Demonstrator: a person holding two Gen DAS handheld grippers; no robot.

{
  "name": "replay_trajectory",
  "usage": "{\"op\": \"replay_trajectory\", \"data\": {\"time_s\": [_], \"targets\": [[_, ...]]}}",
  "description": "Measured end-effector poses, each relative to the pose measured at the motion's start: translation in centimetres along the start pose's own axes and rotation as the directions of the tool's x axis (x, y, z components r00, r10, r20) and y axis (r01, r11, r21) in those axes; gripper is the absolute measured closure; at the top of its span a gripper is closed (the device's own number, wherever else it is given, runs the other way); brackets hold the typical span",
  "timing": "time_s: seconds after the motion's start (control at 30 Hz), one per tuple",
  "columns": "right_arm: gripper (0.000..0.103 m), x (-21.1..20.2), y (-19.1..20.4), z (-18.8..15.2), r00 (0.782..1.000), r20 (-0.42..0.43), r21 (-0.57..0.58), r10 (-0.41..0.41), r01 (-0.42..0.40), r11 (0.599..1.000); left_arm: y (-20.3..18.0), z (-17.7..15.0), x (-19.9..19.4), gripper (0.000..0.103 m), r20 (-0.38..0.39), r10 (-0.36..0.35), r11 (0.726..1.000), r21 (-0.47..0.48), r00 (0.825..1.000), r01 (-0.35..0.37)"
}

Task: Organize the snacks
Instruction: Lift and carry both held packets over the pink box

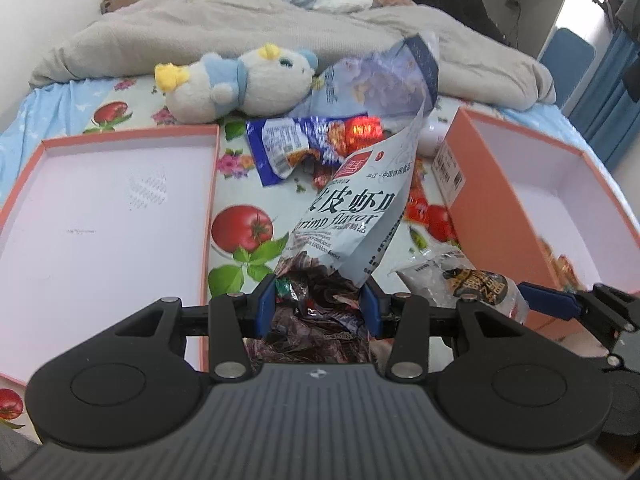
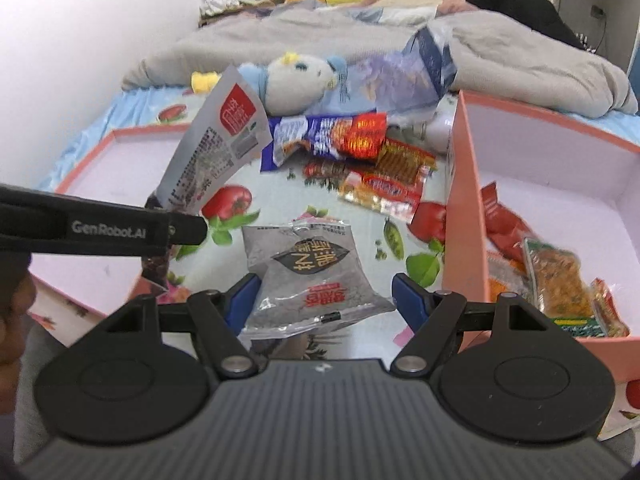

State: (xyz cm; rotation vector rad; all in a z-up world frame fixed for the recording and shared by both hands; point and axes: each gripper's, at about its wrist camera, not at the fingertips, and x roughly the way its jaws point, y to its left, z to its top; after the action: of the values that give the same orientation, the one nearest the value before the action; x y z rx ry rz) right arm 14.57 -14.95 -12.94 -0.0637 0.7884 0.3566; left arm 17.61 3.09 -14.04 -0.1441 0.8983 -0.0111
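Note:
My left gripper (image 1: 318,300) is shut on the dark lower end of a white shrimp-flavour snack bag (image 1: 360,208), which stands up from the blue pads. In the right wrist view that bag (image 2: 224,140) hangs tilted above the left gripper's black body (image 2: 100,228). My right gripper (image 2: 326,296) is shut on a grey crinkled snack packet (image 2: 316,276), held above the tomato-print sheet. The same packet (image 1: 460,280) shows at the lower right of the left wrist view, beside one blue finger (image 1: 548,298) of the right gripper.
A shallow pink lid (image 1: 212,200) lies left. A deeper pink box (image 2: 464,240) at right holds several snack packets (image 2: 560,280). Between them lie a blue-and-red packet (image 2: 328,136) and orange packets (image 2: 392,180). Behind are a plush toy (image 1: 240,80), a pale blue bag (image 1: 380,80) and a grey blanket (image 1: 200,28).

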Motion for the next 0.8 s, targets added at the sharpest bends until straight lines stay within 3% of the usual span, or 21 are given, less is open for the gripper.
{"op": "replay_trajectory", "data": {"time_s": [0.47,0.8], "targets": [[0.028,-5.5,-3.5,3.9,0.991,0.124,0.026,-0.055,0.052,0.998,-4.3,4.9,-3.6,0.053,0.083,-0.047,0.999,0.004,0.995,0.047],[0.028,-8.3,-8.1,7.8,0.965,0.226,0.080,-0.131,0.116,0.990,-10.0,9.2,-5.2,0.053,0.133,-0.108,0.993,0.058,0.985,0.101]]}}
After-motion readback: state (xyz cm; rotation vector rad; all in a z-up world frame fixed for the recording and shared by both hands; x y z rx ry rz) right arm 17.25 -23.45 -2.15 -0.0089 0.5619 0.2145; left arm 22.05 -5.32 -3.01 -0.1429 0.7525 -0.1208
